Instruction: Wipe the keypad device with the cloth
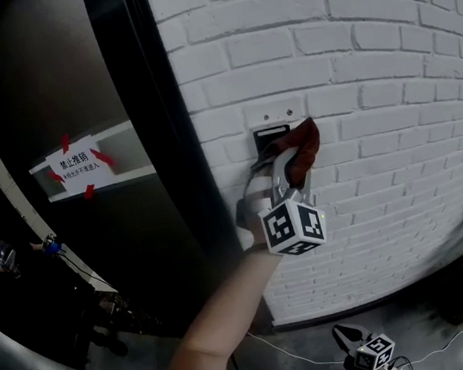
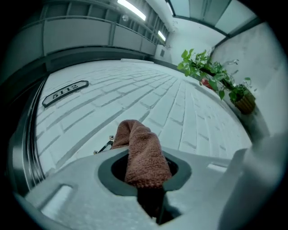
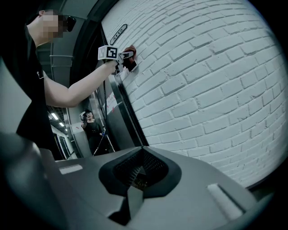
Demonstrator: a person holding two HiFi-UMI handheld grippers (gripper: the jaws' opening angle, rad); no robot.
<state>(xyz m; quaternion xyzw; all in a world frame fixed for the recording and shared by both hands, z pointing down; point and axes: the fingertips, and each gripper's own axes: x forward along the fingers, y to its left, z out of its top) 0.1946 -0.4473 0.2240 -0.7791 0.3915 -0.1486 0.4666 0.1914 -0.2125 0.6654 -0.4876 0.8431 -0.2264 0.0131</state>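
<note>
Left tongs (image 1: 290,164) — tight on cloth (image 1: 303,141) against keypad device (image 1: 266,136)

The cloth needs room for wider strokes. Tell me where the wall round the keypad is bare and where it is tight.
Bare brick wall runs right of, above and below the keypad device, free for the cloth in the left gripper. It is tighter on the keypad's left, where the black door frame borders the brick.

The cloth (image 2: 143,152) looks soft, brown and nubbly. The brick wall (image 1: 367,60) looks rough, painted matt white. The door frame (image 1: 150,114) looks dark and shiny.
</note>
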